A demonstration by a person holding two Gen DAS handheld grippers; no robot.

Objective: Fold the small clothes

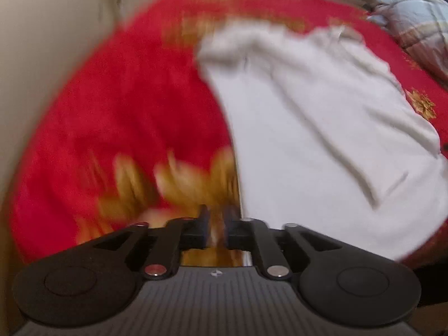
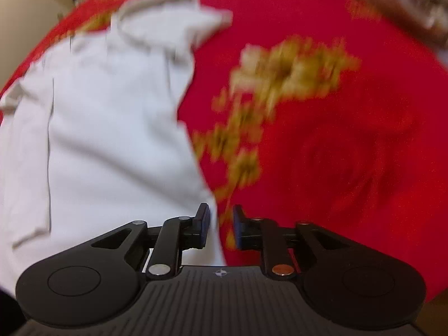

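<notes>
A white garment (image 1: 316, 128) is lying spread on a bed covered by a red blanket (image 1: 117, 106) with gold flower patterns, and everything else is placed here in relation to that garment. It appears to be a small shirt, with a collar-like bunched end (image 2: 156, 8) pointing away from both cameras and its hem nearest them. One long side looks folded in over the body, forming a raised lengthwise ridge; motion blur is softening the detail, so the exact fold is hard to make out.

The left tongs (image 1: 215, 224) are hanging just off the garment's left edge, near the hem corner, over a gold flower (image 1: 179, 184) on the blanket. Their jaws are standing a narrow gap apart with only the blanket pattern showing between them, so they are released and gripping nothing.

The right tongs (image 2: 221, 226) are hovering at the garment's right edge, near the hem. Their jaws are slightly parted; the cloth edge is passing right by the left pad (image 2: 203, 224), but the pads are not pressing on it, so these tongs are released too.

Beyond the garment's far right side, a crumpled plaid bedcover (image 1: 414, 19) is lying at the blanket's edge. A pale wall (image 1: 42, 42) is standing beyond the garment's left side.
</notes>
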